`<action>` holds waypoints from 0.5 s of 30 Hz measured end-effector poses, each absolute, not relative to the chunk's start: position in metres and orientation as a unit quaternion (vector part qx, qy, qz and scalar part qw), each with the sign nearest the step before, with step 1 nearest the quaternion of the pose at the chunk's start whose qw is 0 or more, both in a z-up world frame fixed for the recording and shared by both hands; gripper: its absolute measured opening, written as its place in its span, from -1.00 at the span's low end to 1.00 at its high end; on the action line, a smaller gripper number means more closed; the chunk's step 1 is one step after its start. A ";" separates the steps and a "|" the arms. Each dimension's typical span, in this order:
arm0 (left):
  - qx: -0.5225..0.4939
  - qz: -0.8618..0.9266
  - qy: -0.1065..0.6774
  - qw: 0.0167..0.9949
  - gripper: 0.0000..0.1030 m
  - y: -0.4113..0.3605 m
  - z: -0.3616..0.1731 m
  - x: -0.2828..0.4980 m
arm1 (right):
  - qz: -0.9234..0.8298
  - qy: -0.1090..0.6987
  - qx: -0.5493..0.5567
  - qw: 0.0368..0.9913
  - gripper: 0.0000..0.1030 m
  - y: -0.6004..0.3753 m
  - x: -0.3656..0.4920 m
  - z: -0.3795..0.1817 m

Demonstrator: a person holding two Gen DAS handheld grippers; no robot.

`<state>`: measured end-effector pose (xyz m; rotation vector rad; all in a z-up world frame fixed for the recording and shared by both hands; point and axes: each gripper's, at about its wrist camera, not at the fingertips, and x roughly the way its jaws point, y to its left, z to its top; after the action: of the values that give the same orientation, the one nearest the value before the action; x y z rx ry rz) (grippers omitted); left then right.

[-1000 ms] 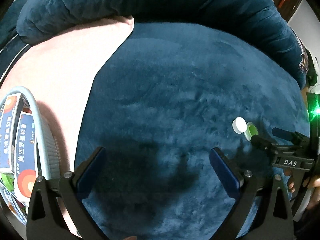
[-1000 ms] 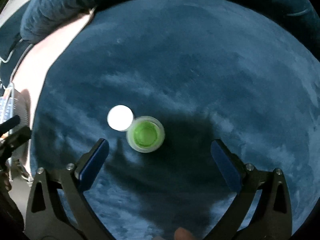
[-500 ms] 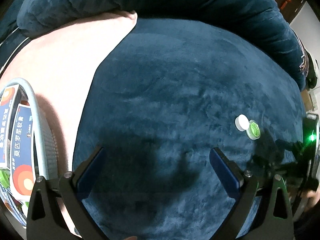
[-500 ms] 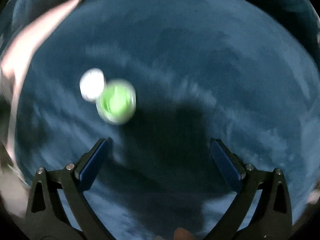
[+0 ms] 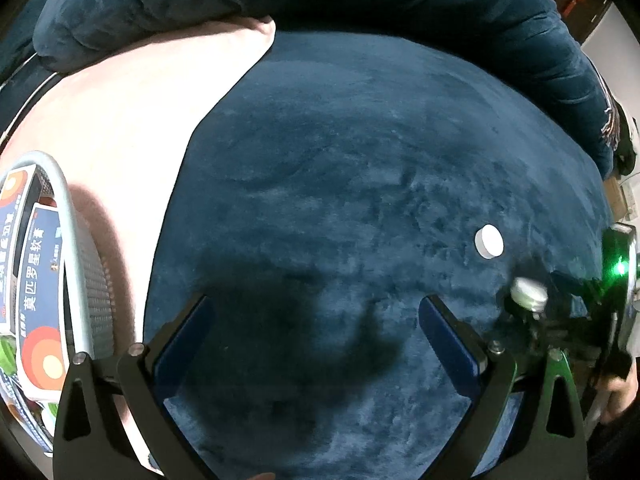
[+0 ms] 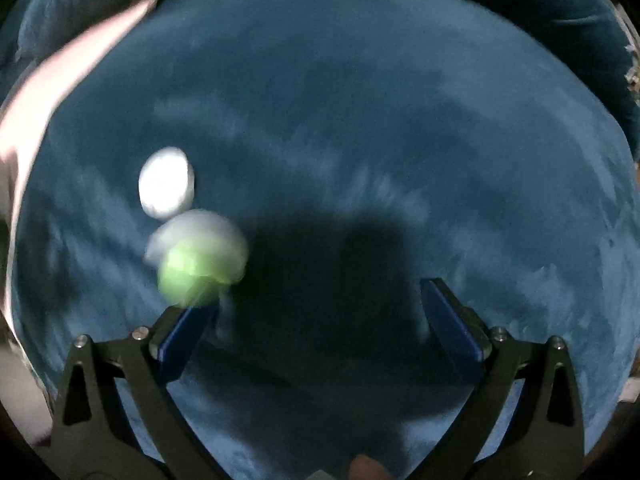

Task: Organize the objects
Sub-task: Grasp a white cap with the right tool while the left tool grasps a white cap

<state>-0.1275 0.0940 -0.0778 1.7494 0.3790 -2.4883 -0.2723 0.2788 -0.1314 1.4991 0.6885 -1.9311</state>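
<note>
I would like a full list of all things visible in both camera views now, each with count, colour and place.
white cap: 1, white, flat on the blue blanket, beside the jar
small jar: 1, clear with green inside, blurred, at the right gripper's left finger
blue blanket: 1, dark blue, covers most of the surface
pink cloth: 1, pale pink, left of the blanket
basket: 1, grey rim, far left, on the pink cloth
boxes: at least 2, blue and orange, inside the basket
left gripper: 1, black with blue pads, open, empty
right gripper: 1, same colours, open
</note>
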 end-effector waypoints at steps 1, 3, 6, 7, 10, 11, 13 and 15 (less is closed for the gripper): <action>0.571 -0.810 0.124 0.038 0.99 0.095 -0.079 -0.128 | -0.725 0.271 0.555 0.304 0.99 0.280 -0.267 -0.129; 0.576 -0.807 0.124 0.033 0.99 0.097 -0.082 -0.129 | -0.719 0.278 0.551 0.318 0.99 0.284 -0.260 -0.121; 0.579 -0.806 0.119 0.024 0.99 0.101 -0.084 -0.129 | -0.712 0.270 0.557 0.332 0.99 0.291 -0.256 -0.115; 0.578 -0.807 0.119 0.024 0.99 0.101 -0.084 -0.130 | -0.709 0.270 0.559 0.336 0.99 0.293 -0.255 -0.114; 0.576 -0.808 0.122 0.027 0.99 0.099 -0.084 -0.129 | -0.705 0.259 0.559 0.350 0.99 0.296 -0.254 -0.109; 0.577 -0.807 0.122 0.027 0.99 0.099 -0.084 -0.129 | -0.705 0.249 0.556 0.363 0.99 0.296 -0.253 -0.105; 0.579 -0.806 0.122 0.028 0.99 0.099 -0.086 -0.129 | -0.701 0.236 0.551 0.386 0.99 0.296 -0.248 -0.099; 0.579 -0.805 0.123 0.028 0.99 0.098 -0.086 -0.129 | -0.697 0.236 0.543 0.405 0.99 0.291 -0.241 -0.096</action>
<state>-0.1286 0.0983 -0.0859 1.7878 0.3786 -2.4861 -0.2410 0.2910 -0.0962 1.3703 0.5946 -1.7603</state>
